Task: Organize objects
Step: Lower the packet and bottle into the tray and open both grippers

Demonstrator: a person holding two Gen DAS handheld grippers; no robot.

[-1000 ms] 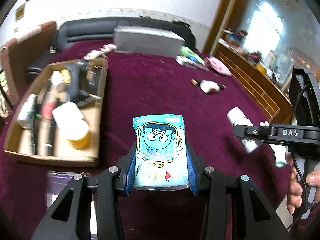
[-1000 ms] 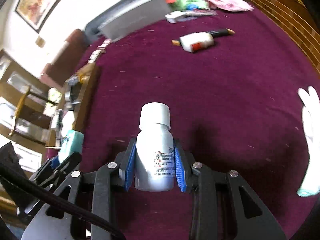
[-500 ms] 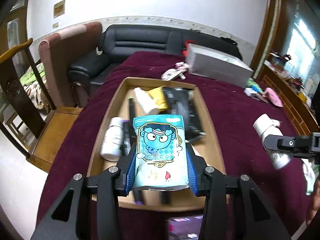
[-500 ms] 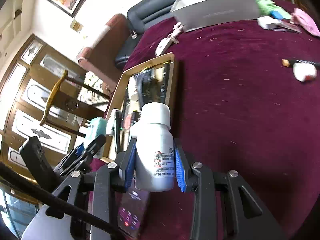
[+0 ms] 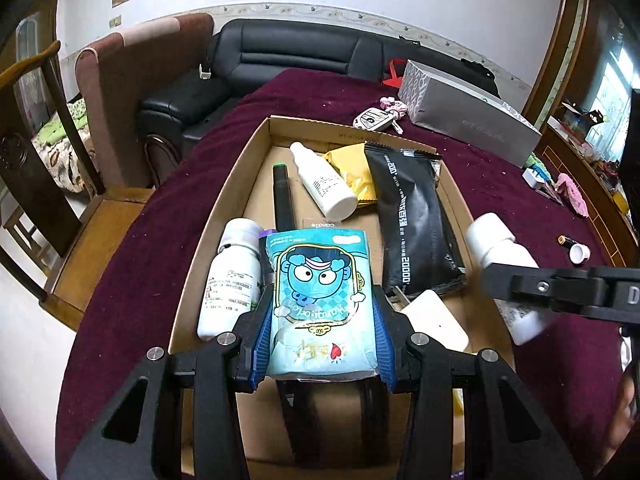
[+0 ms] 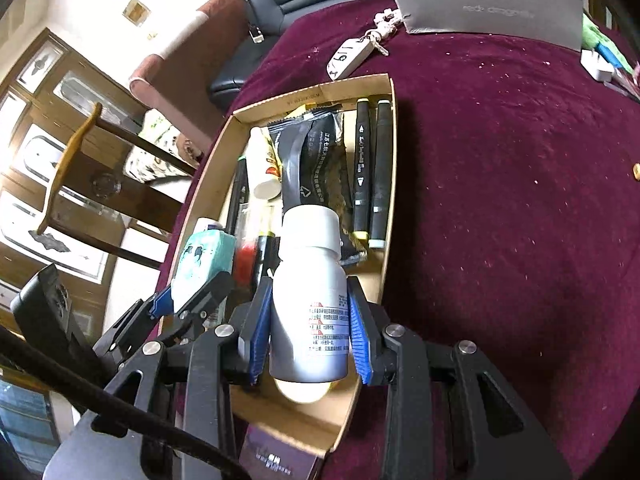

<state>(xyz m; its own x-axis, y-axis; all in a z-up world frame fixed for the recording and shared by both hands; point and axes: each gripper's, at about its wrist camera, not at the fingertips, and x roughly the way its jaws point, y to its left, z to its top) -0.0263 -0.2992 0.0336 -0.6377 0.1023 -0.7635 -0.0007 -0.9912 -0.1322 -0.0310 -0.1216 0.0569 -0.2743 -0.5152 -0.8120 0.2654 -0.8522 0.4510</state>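
My left gripper (image 5: 322, 336) is shut on a light blue cartoon packet (image 5: 320, 300) and holds it above the cardboard tray (image 5: 244, 168). Between the blue pads of my right gripper (image 6: 308, 332) sits a white pill bottle (image 6: 308, 300), held over the tray's (image 6: 390, 184) near right part. That same bottle (image 5: 504, 264) and the right gripper's finger show at the right of the left wrist view. The packet (image 6: 204, 264) in the left gripper (image 6: 188, 300) appears at the left of the right wrist view. The tray holds a black pouch (image 5: 412, 216), white bottles (image 5: 234, 276), markers (image 6: 370, 172) and a yellow packet.
A grey box (image 5: 468, 120) and a key fob (image 5: 374, 120) lie on the maroon tablecloth (image 6: 500, 200) beyond the tray. Small items (image 5: 568, 192) lie at the far right edge. A wooden chair (image 5: 36, 168) and a black sofa (image 5: 288, 56) stand past the table's left and far sides.
Both grippers have swung left from the open tablecloth to above the tray, each still gripping its object. The tray now fills the middle of both views.
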